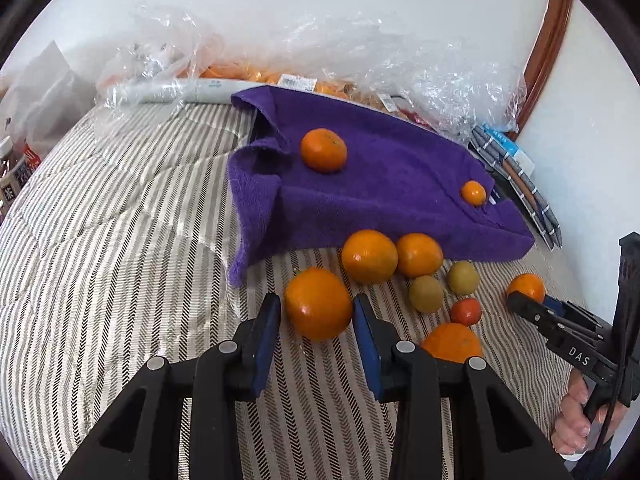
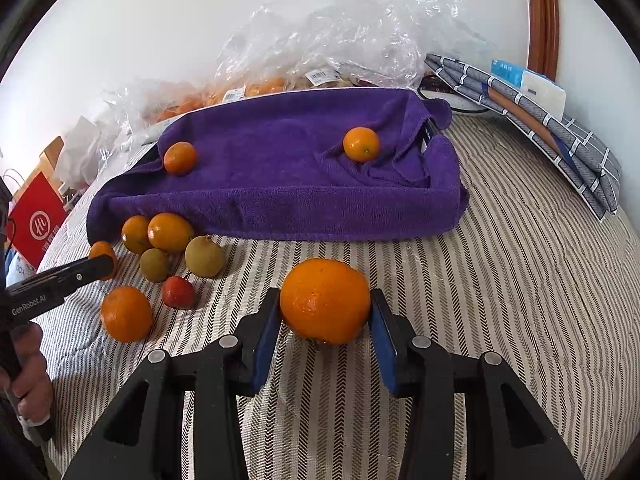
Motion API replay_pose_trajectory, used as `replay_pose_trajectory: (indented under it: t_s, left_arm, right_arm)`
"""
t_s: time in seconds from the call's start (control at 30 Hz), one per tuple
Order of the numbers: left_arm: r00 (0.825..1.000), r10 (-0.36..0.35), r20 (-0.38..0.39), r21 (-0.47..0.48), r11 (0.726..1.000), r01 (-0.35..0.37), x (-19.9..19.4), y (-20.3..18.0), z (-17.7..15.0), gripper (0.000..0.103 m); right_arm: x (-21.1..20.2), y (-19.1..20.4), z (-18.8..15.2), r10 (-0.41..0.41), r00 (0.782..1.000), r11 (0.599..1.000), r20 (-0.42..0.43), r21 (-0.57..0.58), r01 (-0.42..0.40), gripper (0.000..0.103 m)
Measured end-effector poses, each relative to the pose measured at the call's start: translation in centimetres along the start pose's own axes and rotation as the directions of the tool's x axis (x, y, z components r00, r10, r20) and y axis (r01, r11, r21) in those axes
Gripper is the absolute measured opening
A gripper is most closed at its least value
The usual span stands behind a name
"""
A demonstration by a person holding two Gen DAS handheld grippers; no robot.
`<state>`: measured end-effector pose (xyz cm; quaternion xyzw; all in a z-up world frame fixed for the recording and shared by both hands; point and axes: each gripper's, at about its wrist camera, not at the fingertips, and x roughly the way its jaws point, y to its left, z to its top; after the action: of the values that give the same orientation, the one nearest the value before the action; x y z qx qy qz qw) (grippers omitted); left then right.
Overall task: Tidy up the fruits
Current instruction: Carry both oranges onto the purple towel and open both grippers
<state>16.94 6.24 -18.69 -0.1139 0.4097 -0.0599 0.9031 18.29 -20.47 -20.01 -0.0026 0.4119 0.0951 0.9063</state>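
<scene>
Two oranges: each open hand-held gripper, left and right, brackets one, ungripped.

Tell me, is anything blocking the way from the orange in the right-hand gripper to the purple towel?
Nothing visible does. The orange sits between the right gripper's fingers, and only bare striped cloth lies between it and the purple towel's front edge. The other loose fruit lies off to the left.

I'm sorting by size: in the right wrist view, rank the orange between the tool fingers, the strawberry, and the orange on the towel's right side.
1. Orange between the fingers, though nearness inflates it.
2. Towel orange.
3. Strawberry.
</scene>
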Motion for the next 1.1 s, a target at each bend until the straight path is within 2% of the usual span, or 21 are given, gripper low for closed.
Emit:
replay_pose_trajectory:
  t_s: [0.13, 0.23, 0.37, 0.63, 1.1]
  left_arm:
    - [1.000, -0.018, 0.000, -0.016, 1.000, 0.018, 0.2, 0.3, 0.0, 0.033]
    - [0.999, -0.050, 0.013, -0.040, 0.998, 0.051, 0.0, 0.8, 0.1, 0.031]
    - [0.997, -0.060, 0.043, -0.058, 0.996, 0.062, -0.4, 1.2, 0.1, 0.031]
    - [0.992, -0.052, 0.117, -0.060, 0.996, 0.060, -1.8, 1.4, -0.2, 0.031]
    - [0.986, -0.037, 0.165, -0.032, 0.999, 0.043, -2.7, 1.3, 0.0, 0.031]
  right_arm:
    - [0.0, 0.3, 0.0, -0.017, 1.000, 1.000, 0.000, -0.012, 0.017, 0.043]
    - [0.0, 0.2, 0.0, -0.005, 1.000, 1.000, -0.004, -0.007, 0.005, 0.043]
    - [0.0, -0.1, -0.1, 0.007, 1.000, 1.000, -0.003, 0.008, -0.007, 0.043]
    - [-0.1, -0.3, -0.1, 0.005, 1.000, 1.000, 0.003, 0.026, -0.005, 0.043]
    - [-0.8, -0.7, -0.2, 0.035, 0.999, 0.999, 0.027, 0.034, -0.036, 0.043]
